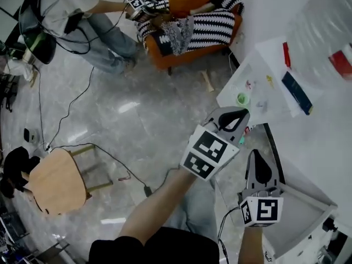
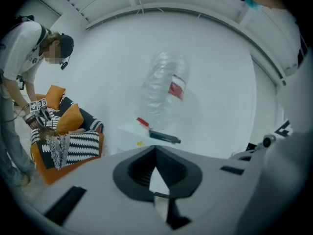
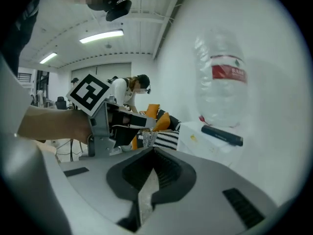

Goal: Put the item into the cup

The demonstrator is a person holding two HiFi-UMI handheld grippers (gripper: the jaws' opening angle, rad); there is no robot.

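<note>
A white table (image 1: 319, 142) fills the right of the head view. On a sheet of paper on it lie a dark blue marker (image 1: 297, 93), a red stick (image 1: 286, 54), a small yellow piece (image 1: 269, 80) and a small green round piece (image 1: 242, 99). Behind them stands a clear plastic bottle (image 1: 322, 29) with a red label. I can make out no cup. My left gripper (image 1: 245, 113) hovers at the table's near-left edge, shut and empty. My right gripper (image 1: 254, 154) is just behind it, also shut and empty. The left gripper view shows the bottle (image 2: 164, 89) and marker (image 2: 165, 138) ahead.
Another person (image 1: 82, 10) bends over an orange armchair (image 1: 192, 32) with striped cushions, holding grippers. A wooden stool (image 1: 55, 180) stands at the lower left, and cables (image 1: 71, 109) trail across the marble floor. A grey tray (image 1: 300, 219) sits by my right gripper.
</note>
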